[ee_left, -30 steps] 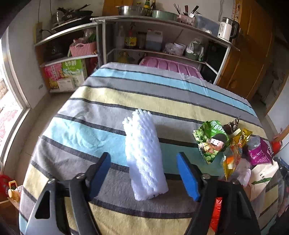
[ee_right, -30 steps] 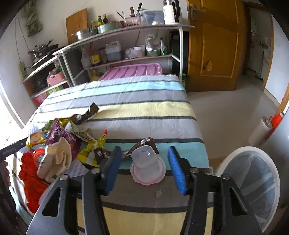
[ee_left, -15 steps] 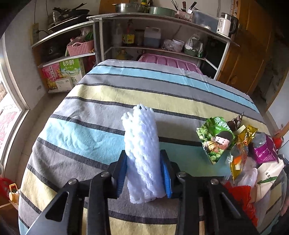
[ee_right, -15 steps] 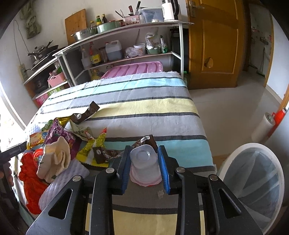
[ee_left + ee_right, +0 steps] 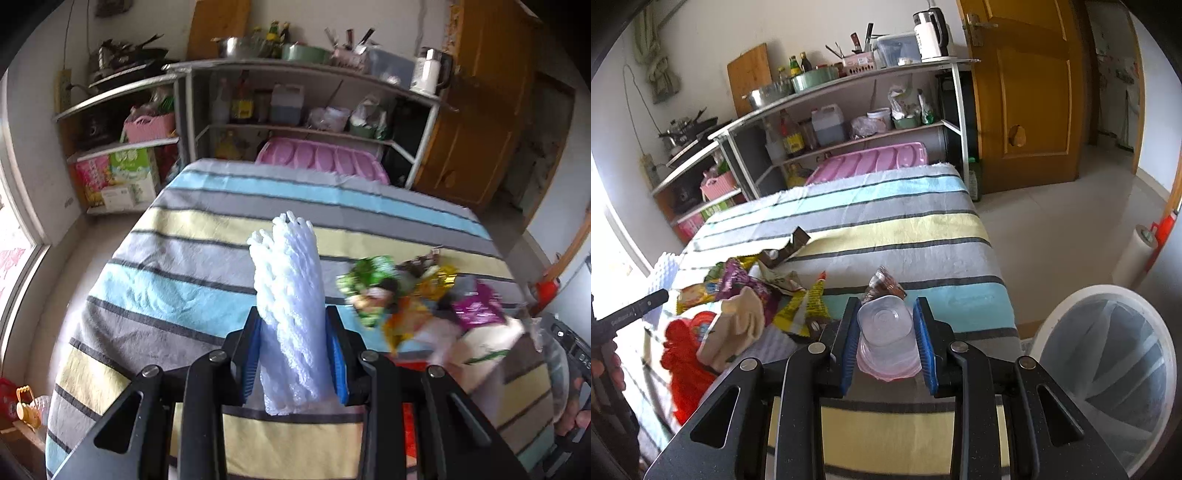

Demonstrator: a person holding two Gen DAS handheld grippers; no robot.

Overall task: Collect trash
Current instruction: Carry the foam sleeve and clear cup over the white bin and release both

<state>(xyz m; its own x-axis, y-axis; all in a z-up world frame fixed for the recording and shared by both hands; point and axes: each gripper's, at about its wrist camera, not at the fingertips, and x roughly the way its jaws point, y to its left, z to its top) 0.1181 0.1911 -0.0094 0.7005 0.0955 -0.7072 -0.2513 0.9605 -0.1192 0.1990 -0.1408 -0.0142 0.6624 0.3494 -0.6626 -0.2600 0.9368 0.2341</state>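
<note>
My left gripper (image 5: 293, 350) is shut on a white foam net sleeve (image 5: 290, 295) and holds it lifted above the striped tablecloth (image 5: 207, 266). My right gripper (image 5: 886, 339) is shut on a clear plastic cup (image 5: 886, 332), raised off the cloth (image 5: 905, 229). A brown wrapper (image 5: 884, 284) lies just beyond the cup. A pile of snack wrappers (image 5: 746, 288) lies to its left; it also shows in the left wrist view (image 5: 410, 291). The white foam sleeve shows at the left edge of the right wrist view (image 5: 663, 269).
A white bin lined with a clear bag (image 5: 1108, 369) stands on the floor right of the table. Red netting (image 5: 683, 354) and a cream bag (image 5: 738, 332) lie in the pile. Metal shelves (image 5: 849, 110) and a pink tray (image 5: 871, 162) stand behind the table. A wooden door (image 5: 1023, 92) is at right.
Both grippers closed: the left on the foam sleeve, the right on the plastic cup. Both have since lifted their items off the cloth.
</note>
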